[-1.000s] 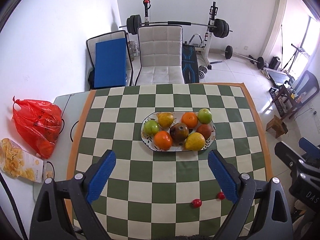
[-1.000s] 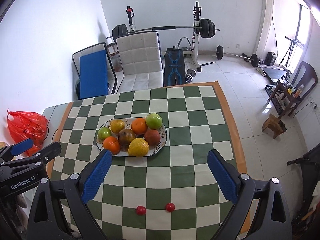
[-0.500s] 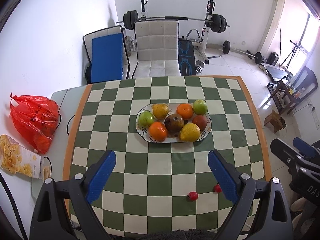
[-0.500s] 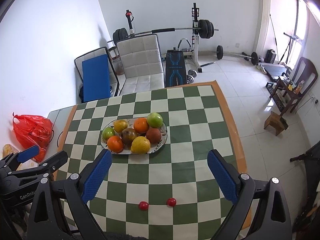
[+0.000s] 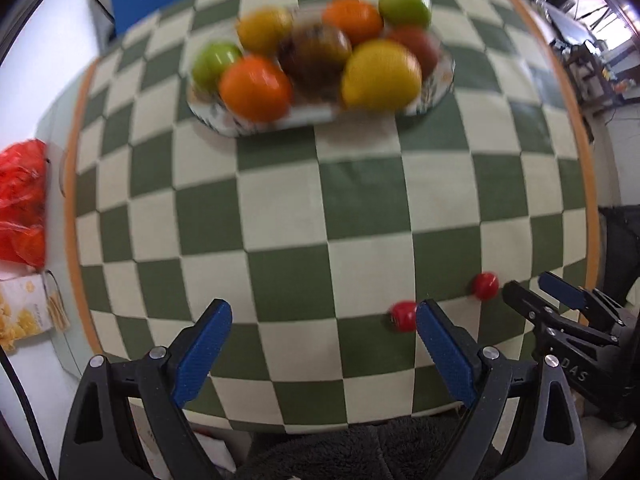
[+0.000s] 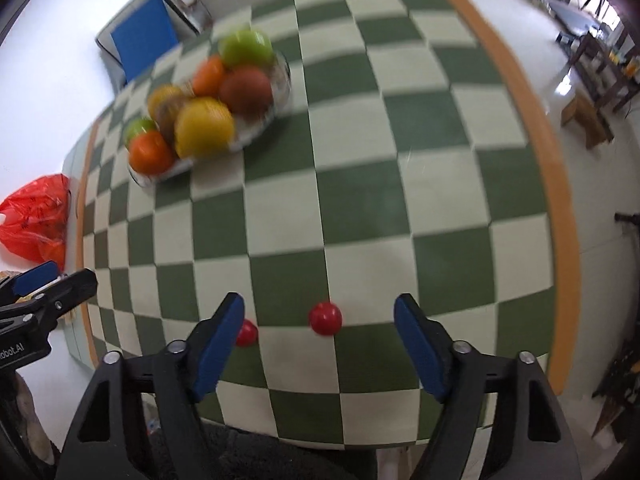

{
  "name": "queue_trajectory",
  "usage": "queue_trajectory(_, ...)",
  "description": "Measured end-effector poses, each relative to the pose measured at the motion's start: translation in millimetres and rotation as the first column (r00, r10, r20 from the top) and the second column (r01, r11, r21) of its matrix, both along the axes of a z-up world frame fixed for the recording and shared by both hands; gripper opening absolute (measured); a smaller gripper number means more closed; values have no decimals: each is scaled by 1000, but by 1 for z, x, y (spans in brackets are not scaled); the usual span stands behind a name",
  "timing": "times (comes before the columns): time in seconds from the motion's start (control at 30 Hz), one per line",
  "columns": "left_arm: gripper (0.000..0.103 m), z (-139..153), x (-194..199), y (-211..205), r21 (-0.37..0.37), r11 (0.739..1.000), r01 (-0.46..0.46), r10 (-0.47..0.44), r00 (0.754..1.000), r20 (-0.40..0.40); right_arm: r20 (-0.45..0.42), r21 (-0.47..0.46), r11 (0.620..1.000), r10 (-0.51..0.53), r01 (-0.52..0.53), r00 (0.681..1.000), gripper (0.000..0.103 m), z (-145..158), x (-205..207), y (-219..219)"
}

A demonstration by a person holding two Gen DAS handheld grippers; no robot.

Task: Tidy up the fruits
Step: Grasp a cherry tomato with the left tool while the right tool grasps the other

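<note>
Red, two small round fruits (image 6: 326, 317) lie loose, well short of the oval patterned plate (image 5: 442, 88) already heaped; right gripper (image 6: 320, 326) closing around one, untouched; left gripper (image 5: 322, 334) wide, empty

Plate (image 5: 256, 130) of fruit motion-blurred; red bag (image 5: 20, 200) cut off at edge

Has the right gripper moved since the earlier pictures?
Yes. The right gripper came down toward the checkered tablecloth; its closing jaws now frame a small red fruit.
</note>
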State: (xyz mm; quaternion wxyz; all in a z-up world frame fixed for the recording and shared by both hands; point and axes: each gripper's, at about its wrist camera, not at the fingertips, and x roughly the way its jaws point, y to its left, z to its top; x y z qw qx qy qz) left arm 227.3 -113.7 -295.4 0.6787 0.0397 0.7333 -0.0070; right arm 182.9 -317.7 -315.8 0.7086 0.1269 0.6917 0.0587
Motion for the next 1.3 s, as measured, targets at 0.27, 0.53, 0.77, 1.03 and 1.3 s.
queue_trajectory(0.27, 94, -43, -8, -11, -75, 997, -27, 17, 991, -135, -89, 2, 998, 57, -57, 994, 32, -68, -9, 21)
queue_trajectory(0.53, 88, -67, -19, -35, -170, 985, -28, -8, 978, -207, -4, -18, 999, 36, -36, 999, 30, -46, -15, 6)
queue_trajectory(0.77, 47, -92, -28, -60, -169, 985, 24, -65, 968, -242, 5, -42, 999, -10, 10, 1000, 30, -35, -10, -15)
queue_trajectory(1.03, 28, -88, -27, -57, -168, 985, 22, -56, 978, -199, 20, -24, 1000, -11, 11, 1000, 30, -27, -11, -22)
queue_trajectory(1.3, 28, -43, -14, -8, -250, 961, -121, 97, 990, -106, 74, 23, 1000, 5, -7, 997, 30, -1, 5, -14)
